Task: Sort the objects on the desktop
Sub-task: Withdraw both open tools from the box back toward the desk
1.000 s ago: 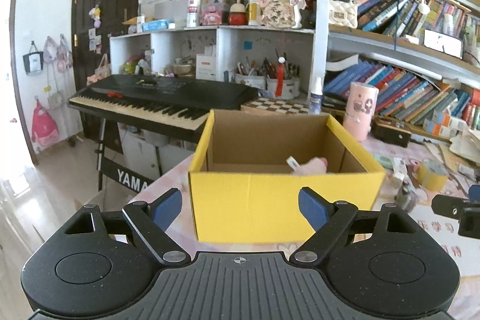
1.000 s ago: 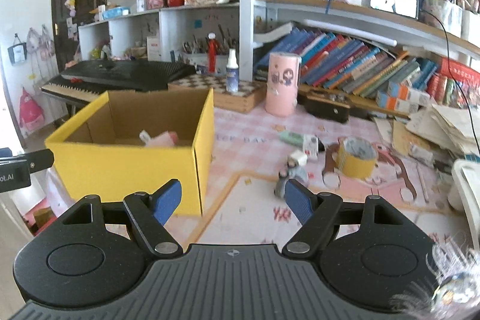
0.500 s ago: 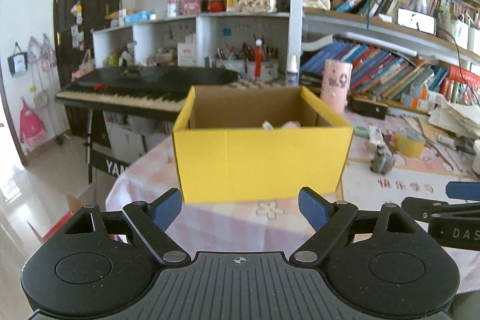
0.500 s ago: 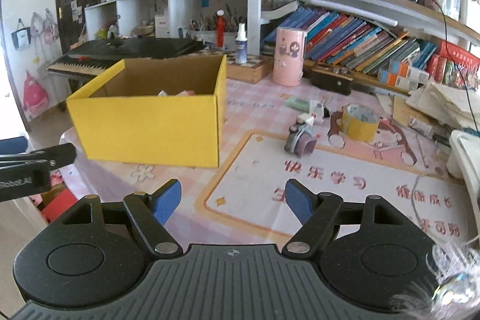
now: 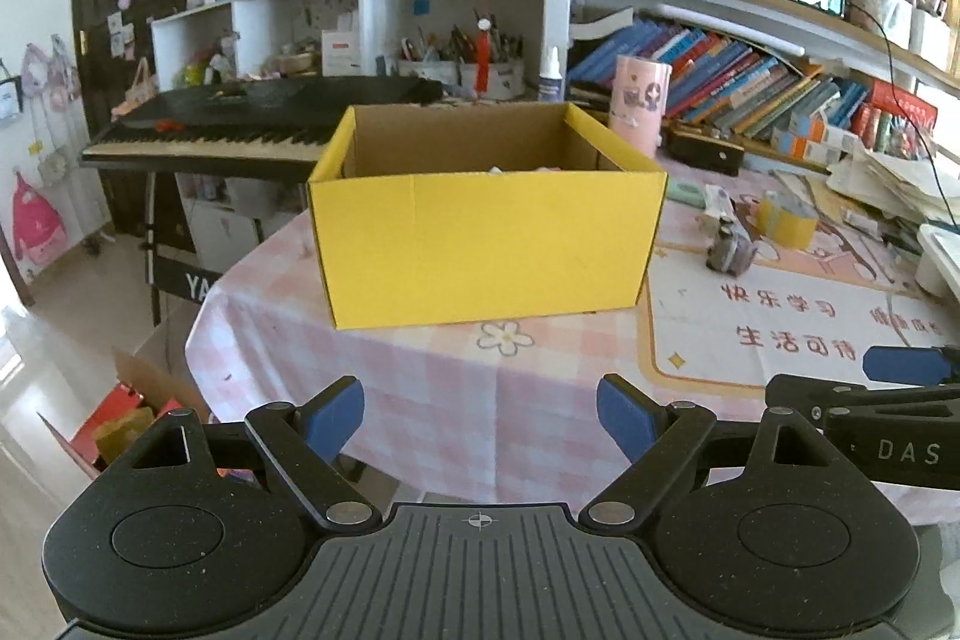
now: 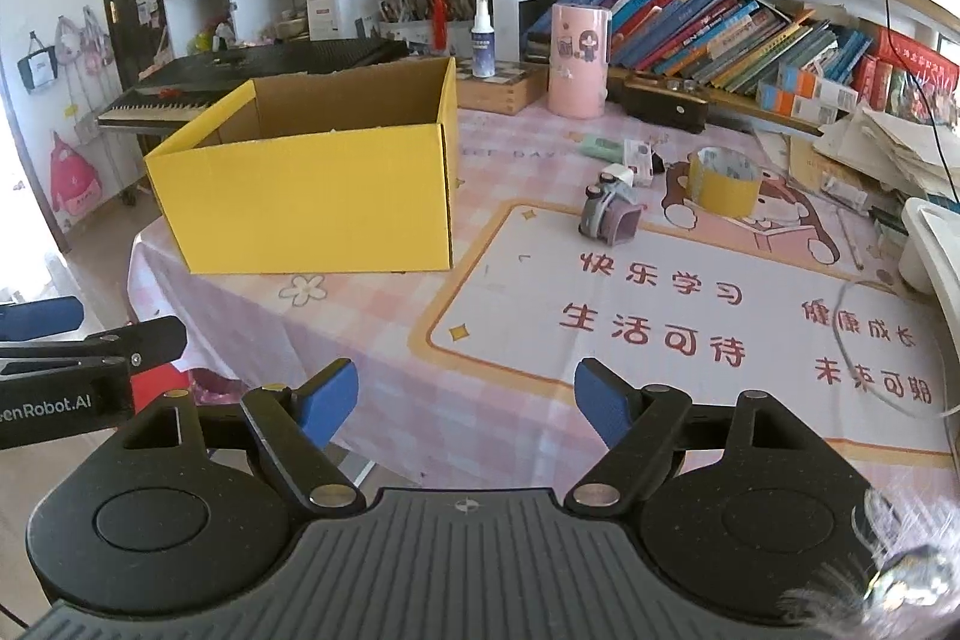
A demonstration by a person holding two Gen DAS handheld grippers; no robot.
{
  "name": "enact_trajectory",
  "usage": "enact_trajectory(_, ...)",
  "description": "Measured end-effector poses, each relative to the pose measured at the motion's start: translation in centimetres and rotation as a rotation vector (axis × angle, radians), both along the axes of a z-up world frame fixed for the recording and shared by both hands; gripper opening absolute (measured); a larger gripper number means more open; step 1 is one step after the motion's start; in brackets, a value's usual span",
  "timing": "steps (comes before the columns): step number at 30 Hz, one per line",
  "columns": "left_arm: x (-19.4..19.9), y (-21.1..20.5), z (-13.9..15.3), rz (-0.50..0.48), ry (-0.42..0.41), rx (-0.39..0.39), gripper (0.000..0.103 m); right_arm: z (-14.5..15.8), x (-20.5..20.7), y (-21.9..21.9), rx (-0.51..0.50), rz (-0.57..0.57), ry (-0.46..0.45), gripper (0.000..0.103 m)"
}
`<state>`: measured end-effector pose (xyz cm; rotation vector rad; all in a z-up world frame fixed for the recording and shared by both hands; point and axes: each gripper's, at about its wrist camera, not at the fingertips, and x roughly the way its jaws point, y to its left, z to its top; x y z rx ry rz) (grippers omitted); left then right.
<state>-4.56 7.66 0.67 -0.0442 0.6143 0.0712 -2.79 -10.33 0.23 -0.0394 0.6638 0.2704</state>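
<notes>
Both my sets of jaws stand wide apart with nothing between them: the left gripper point(image 5: 480, 415) hangs off the near edge of the bench point(image 5: 456, 400), and the right gripper point(image 6: 465, 397) hangs just beside it, over the same pink checked edge. Straight ahead of my left jaws sits the yellow box point(image 5: 486, 244), open at the top, its long side turned to me; something pale shows just above its front wall, too hidden to name. From my right jaws the box point(image 6: 312, 202) lies ahead and to the left. Ahead and to the right, on the printed mat point(image 6: 690, 310), stands a small grey and purple toy point(image 6: 607, 215), well apart from the box, and just past it a roll of yellow tape point(image 6: 723, 181), upright on its edge ring. Farther back lie a pale green tube and a small white item, too small to tell. I judge the toy the likeliest next pick, and my right hand is clearly the nearer one to it.
</notes>
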Motion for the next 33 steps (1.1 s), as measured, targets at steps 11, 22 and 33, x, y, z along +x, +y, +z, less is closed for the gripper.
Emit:
enact_trajectory(11, -0.3, -0.8, -0.3, -0.042, 0.015, -0.009, 0.087, -0.2, -0.9, -0.7, -0.013, -0.035, 0.017, 0.08)
enact_trajectory(22, 1.0, -3.2, -0.5, -0.149, 0.016, -0.007, 0.087, -0.5, -1.1, -3.3, -0.017, -0.137, 0.03, 0.08)
enact_trajectory(33, 3.0, -6.8, -0.9, -0.266, 0.021, 0.002, 0.087, -0.9, -0.4, -6.6, -0.018, -0.235, 0.04, 0.08)
